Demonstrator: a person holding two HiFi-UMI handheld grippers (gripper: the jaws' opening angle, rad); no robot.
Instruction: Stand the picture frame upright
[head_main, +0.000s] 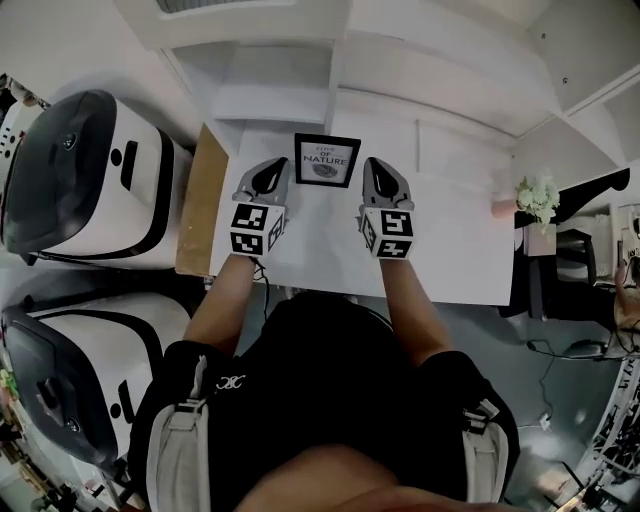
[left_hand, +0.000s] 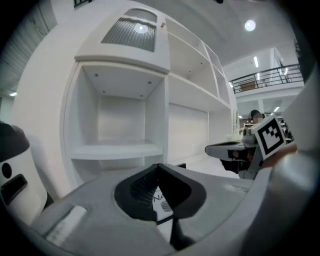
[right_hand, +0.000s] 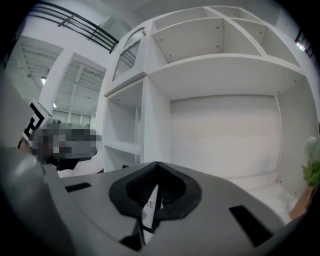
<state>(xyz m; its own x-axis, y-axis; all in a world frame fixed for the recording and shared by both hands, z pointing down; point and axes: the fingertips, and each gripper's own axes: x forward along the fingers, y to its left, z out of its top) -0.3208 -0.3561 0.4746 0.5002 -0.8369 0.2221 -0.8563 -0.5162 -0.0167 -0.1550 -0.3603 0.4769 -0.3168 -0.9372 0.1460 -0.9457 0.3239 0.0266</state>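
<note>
Here, the left gripper (head_main: 268, 181) and the right gripper (head_main: 381, 181) hover side by side over a white table (head_main: 450, 250). Each has its jaws drawn fully together, tip against tip, clamping nothing. The picture frame (head_main: 327, 160), black-bordered around a white printed sheet, sits on the table just ahead of the tips and between the two tools. In each gripper view part of its print shows through the hollow behind the meeting tips. Whether it lies flat or leans cannot be told. Open white shelving (left_hand: 120, 100) rises beyond the jaws. A small flowering plant (head_main: 538, 197) stands well off the right gripper's outer side.
</note>
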